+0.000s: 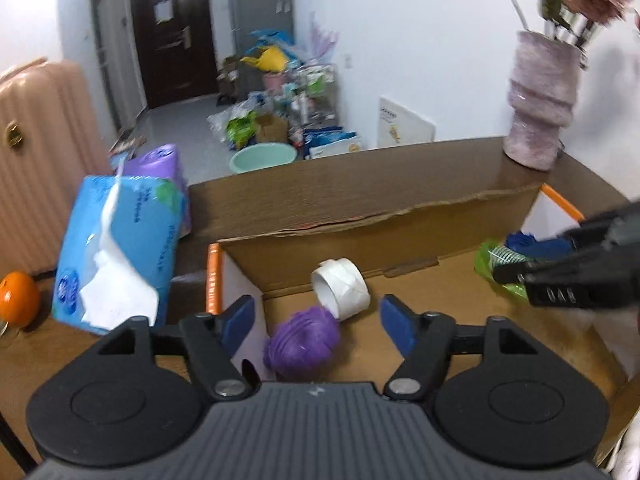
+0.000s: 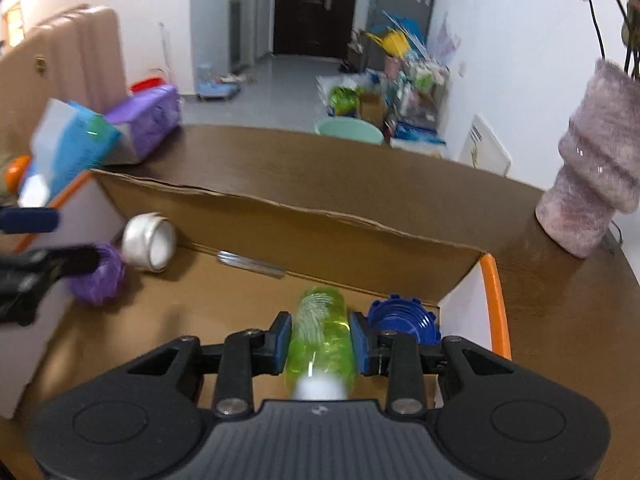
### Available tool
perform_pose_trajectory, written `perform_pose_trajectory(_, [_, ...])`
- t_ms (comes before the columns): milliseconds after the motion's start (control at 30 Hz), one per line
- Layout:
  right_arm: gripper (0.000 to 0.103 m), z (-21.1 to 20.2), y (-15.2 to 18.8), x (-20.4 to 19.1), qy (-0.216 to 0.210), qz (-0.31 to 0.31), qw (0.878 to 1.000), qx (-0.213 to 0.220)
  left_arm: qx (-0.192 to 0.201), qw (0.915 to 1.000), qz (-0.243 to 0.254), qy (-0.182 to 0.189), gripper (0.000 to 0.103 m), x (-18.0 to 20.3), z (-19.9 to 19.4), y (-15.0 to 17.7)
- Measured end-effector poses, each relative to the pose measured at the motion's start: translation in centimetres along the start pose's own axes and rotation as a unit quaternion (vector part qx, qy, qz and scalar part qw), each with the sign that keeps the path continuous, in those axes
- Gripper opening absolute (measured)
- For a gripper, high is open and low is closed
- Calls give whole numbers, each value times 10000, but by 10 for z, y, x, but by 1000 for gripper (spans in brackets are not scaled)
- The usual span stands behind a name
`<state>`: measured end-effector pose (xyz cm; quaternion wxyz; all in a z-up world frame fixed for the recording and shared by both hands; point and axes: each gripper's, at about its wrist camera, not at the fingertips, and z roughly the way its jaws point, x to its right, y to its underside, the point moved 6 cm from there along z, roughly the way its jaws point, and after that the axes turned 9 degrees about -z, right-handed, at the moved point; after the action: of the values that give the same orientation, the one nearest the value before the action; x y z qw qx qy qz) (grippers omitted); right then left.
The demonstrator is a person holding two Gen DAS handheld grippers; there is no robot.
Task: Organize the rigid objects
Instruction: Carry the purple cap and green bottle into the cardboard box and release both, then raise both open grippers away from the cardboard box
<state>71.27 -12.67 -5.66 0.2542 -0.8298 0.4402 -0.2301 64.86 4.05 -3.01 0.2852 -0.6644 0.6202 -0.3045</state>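
An open cardboard box (image 1: pixel 360 224) (image 2: pixel 280 216) stands on the brown table. Inside at its left end lie a purple ribbed ball (image 1: pixel 303 338) (image 2: pixel 98 280) and a white tape roll (image 1: pixel 340 288) (image 2: pixel 149 246). My left gripper (image 1: pixel 318 326) is open and empty, just above the purple ball. My right gripper (image 2: pixel 320 340) is shut on a green transparent bottle (image 2: pixel 322 344) (image 1: pixel 496 270), held over the box's right end. A blue ridged lid (image 2: pixel 402 320) (image 1: pixel 534 244) lies beside it in the right corner.
A blue tissue pack (image 1: pixel 116 256) (image 2: pixel 68 148) and a purple pack (image 1: pixel 160 168) (image 2: pixel 148 120) sit left of the box, with an orange (image 1: pixel 18 298). A pink vase with flowers (image 1: pixel 540 108) (image 2: pixel 592 192) stands at the table's right. A pink suitcase (image 1: pixel 36 152) is behind.
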Motion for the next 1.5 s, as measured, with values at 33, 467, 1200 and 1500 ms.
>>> perform_pose_trajectory(33, [34,3,2,0,10,-8,10000,-8,-54,10000,1,37,73,0,1,2])
perform_pose_trajectory(467, [50,-36,1,1,267,-149,9995,126,49,9992,-370,120,79,-15,-26,-12])
perform_pose_trajectory(1200, [80,-222,54,-59,416,-416,9933,997,1137,9918,-556,185,100,-7,-216,30])
perform_pose_trajectory(1500, [93,-273,98,-69,592,307,9722,2244,1993,9771,-743,102,103,-3,-267,74])
